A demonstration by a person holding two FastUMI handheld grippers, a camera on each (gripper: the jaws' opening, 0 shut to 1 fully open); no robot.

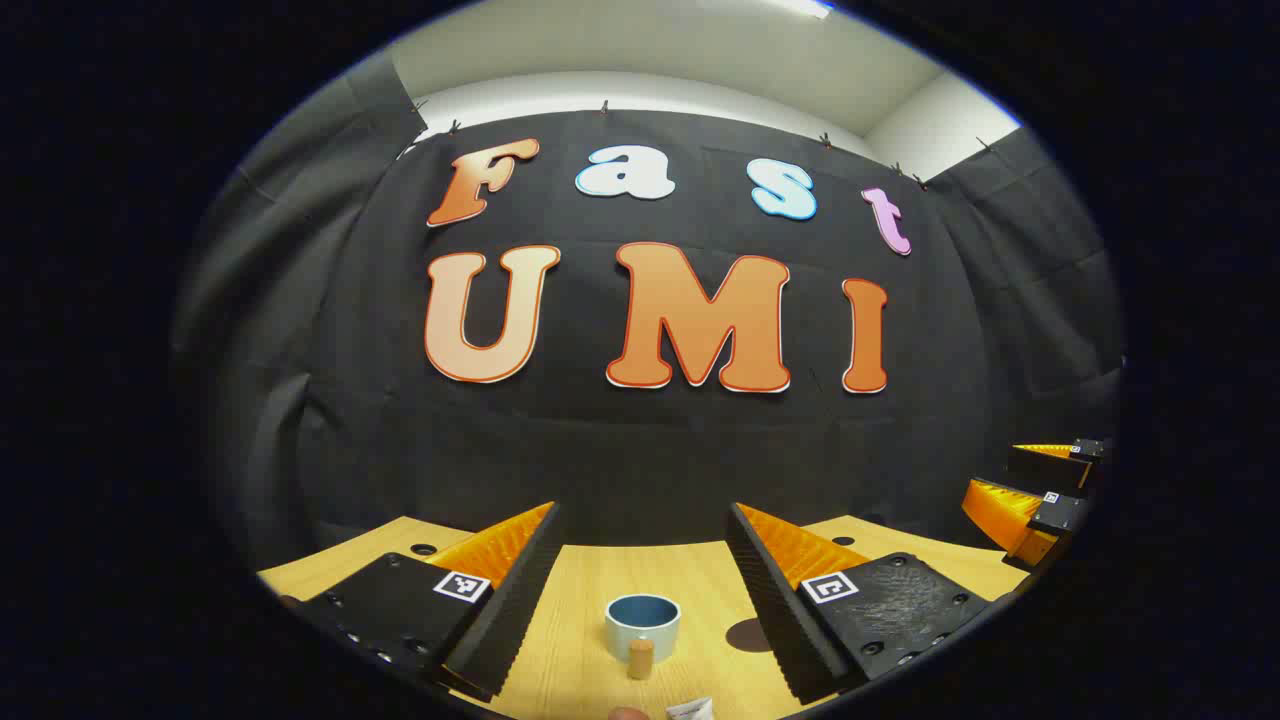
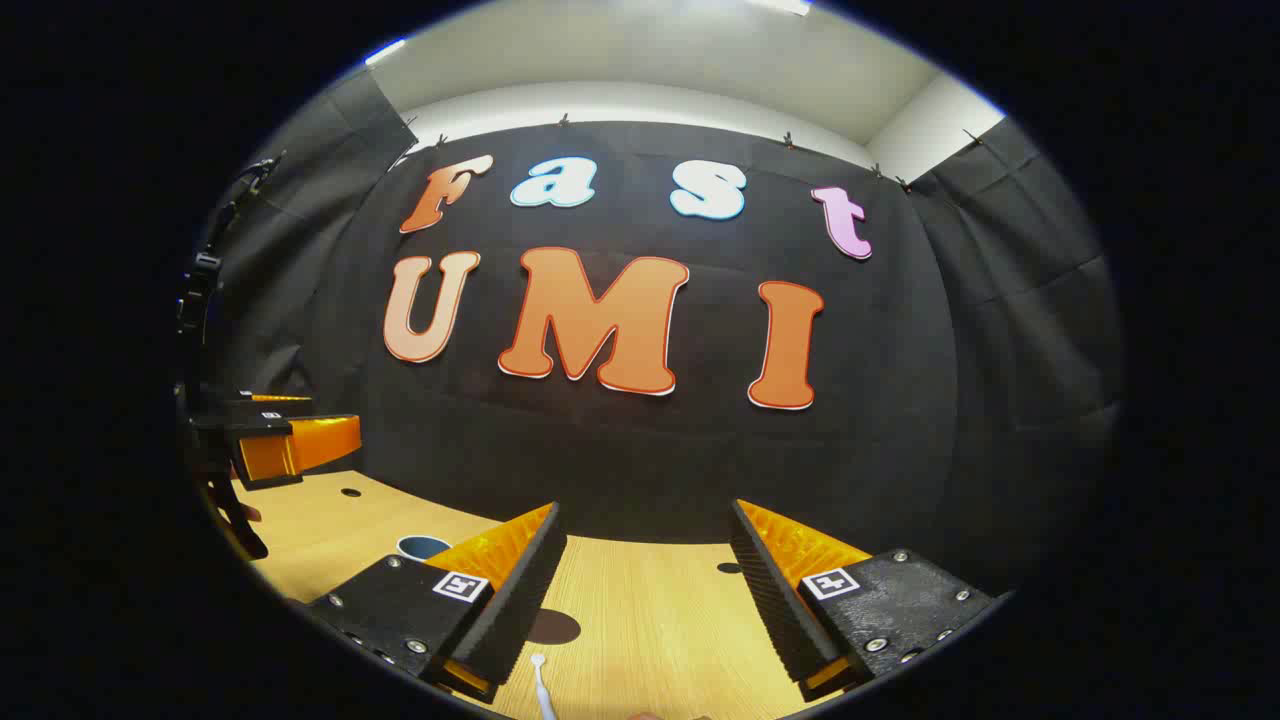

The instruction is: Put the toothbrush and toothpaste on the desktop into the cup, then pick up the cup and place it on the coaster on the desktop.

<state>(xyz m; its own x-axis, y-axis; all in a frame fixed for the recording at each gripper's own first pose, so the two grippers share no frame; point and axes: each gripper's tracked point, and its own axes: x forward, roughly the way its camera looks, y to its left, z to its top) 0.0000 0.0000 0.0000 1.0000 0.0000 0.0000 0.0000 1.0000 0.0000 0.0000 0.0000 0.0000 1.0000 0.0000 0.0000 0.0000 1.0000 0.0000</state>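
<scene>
- Between the spread ribbed black fingers of the left gripper (image 1: 640,560), holding nothing, sits the pale blue ceramic cup (image 1: 642,624) on the wooden desktop (image 1: 580,640).
- Right of the cup lies the dark round flat coaster (image 1: 748,634); the white toothpaste tube (image 1: 690,709) lies nearer than the cup.
- The right gripper (image 2: 640,560), also agape, hovers beyond the white toothbrush (image 2: 541,685).
- Judged: nothing loaded yet; next, grasp the slim toothbrush.

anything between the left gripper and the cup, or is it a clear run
Almost clear. The left gripper is open with the cup on the desktop ahead, between its fingers. Only a small cork-like cylinder stands just in front of the cup, on the near side. The dark coaster lies to its right.
</scene>
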